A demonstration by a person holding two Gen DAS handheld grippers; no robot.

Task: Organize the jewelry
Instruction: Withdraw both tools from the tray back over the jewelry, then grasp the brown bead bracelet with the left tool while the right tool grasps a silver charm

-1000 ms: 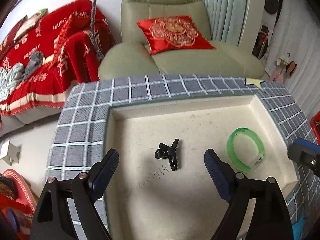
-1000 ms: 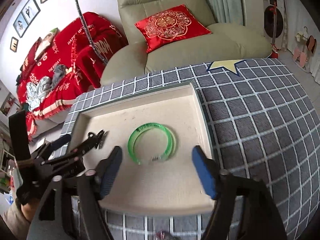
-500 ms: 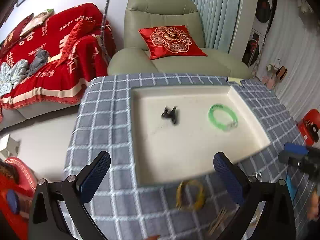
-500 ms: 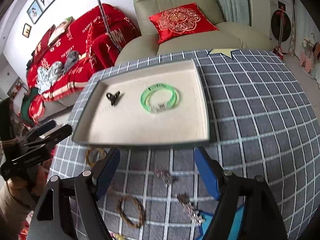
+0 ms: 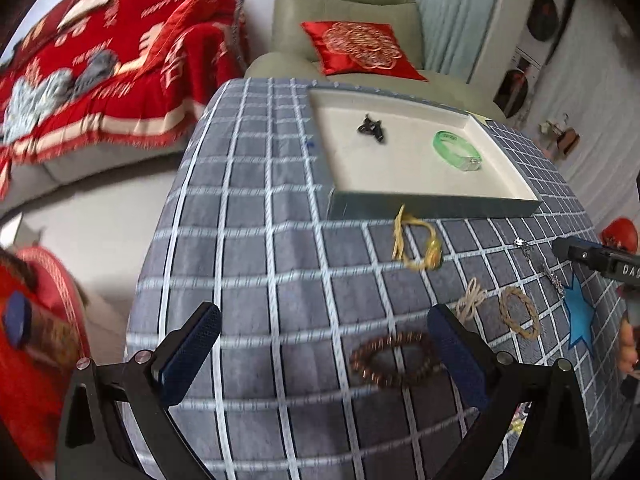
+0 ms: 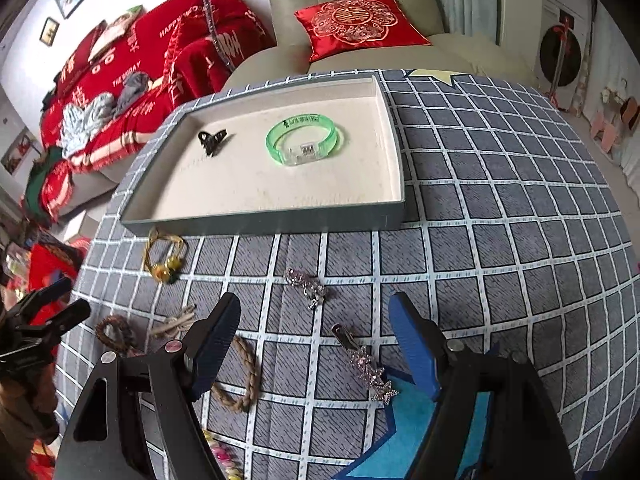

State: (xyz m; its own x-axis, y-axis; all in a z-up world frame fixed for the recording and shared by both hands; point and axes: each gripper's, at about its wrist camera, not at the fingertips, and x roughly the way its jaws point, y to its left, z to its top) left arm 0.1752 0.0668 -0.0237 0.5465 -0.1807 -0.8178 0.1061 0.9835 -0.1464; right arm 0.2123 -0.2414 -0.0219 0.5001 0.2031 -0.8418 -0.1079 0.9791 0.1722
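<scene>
A shallow tray (image 6: 264,224) (image 5: 432,202) on the checked tablecloth holds a black hair clip (image 6: 212,140) (image 5: 372,128) and a green bangle (image 6: 304,142) (image 5: 456,152). In front of it lie a yellow cord bracelet (image 6: 164,258) (image 5: 420,244), a brown bead bracelet (image 5: 392,360), a braided rope bracelet (image 6: 244,376) (image 5: 520,312), a pale cord loop (image 5: 472,300) and two sparkly hair clips (image 6: 308,284) (image 6: 364,360). My left gripper (image 5: 324,344) is open, near the bead bracelet. My right gripper (image 6: 316,332) is open above the sparkly clips.
A blue star mat (image 6: 400,440) lies at the table's front edge. A green armchair with a red cushion (image 6: 356,20) and a red-covered sofa (image 6: 132,80) stand behind the table. The tablecloth (image 6: 500,200) extends right of the tray.
Both grippers have pulled back from over the tray toward the table's front. The loose bracelets and clips in front of the tray have come into view. Both stay open.
</scene>
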